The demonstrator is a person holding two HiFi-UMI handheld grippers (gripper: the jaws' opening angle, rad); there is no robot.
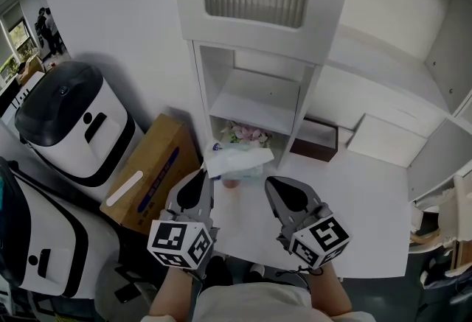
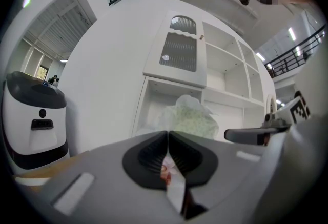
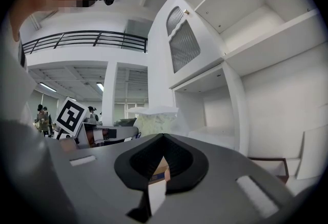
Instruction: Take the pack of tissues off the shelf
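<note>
A pack of tissues [image 1: 237, 162] in pale patterned wrap, with a white sheet sticking out of its top, lies on the white table [image 1: 369, 203] just in front of the shelf's lowest compartment [image 1: 254, 110]. The pack also shows in the left gripper view [image 2: 192, 118] and the right gripper view [image 3: 154, 120], beyond the jaws in both. My left gripper [image 1: 203, 177] [image 2: 168, 133] is shut and empty, its tip close to the pack's left end. My right gripper [image 1: 274, 184] [image 3: 164, 137] is shut too, a little right of the pack and short of it.
A floral item [image 1: 247, 135] sits inside the lowest compartment behind the pack. A dark brown box [image 1: 316, 140] and a flat white box [image 1: 383, 140] rest on the table to the right. A cardboard box [image 1: 151, 173] and white machines [image 1: 70, 121] stand at the left.
</note>
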